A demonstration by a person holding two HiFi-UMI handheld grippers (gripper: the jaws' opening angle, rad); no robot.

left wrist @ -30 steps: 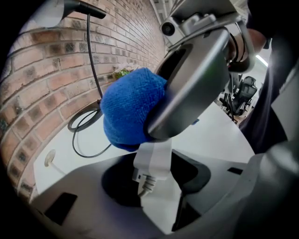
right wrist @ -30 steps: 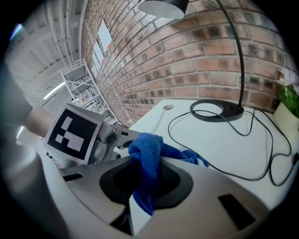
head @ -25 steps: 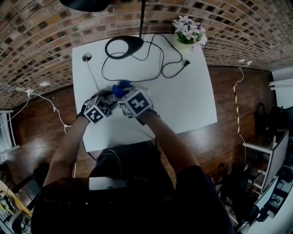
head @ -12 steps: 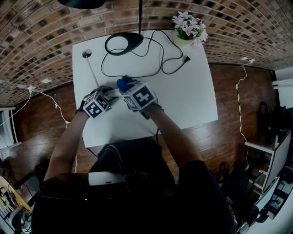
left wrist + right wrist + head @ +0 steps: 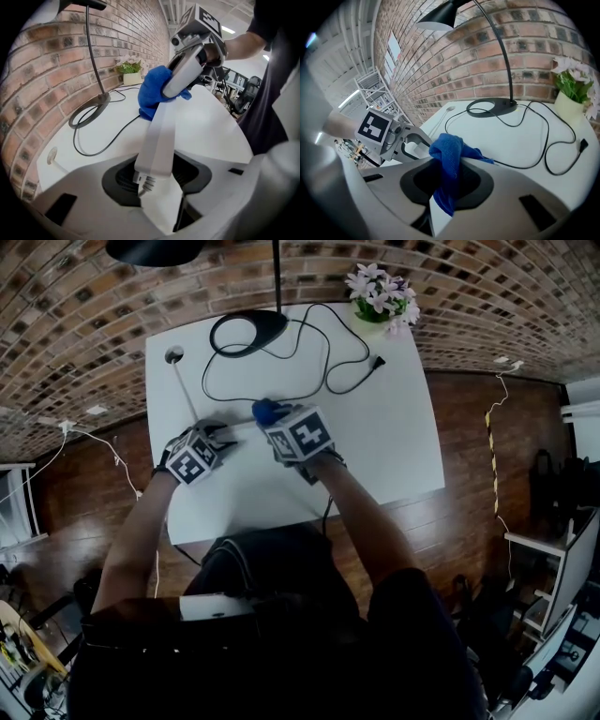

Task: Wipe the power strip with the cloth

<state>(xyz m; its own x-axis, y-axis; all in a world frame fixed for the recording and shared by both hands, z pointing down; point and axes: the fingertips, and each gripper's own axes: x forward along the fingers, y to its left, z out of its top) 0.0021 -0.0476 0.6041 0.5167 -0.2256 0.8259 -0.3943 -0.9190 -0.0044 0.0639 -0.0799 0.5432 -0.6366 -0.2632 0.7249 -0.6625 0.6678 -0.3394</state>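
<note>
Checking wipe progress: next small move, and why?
Probably slide the cloth back along the power strip toward the left gripper, which holds its cord end; the right gripper has the cloth at the far end, leaving most of it bare.

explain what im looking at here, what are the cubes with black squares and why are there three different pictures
There is no robot here. A person holds a hand tool with two jaws in each hand, and the patterned cubes are part of those tools. One picture comes from a camera on the person's head, looking steeply down. The other two come from cameras riding on each tool, looking along its jaws.

On the white table are a black desk lamp, a loose black cable and a pot of flowers.

The left gripper clamps one end of a white power strip. The right gripper clamps a blue cloth, which sits against the strip's far end.
</note>
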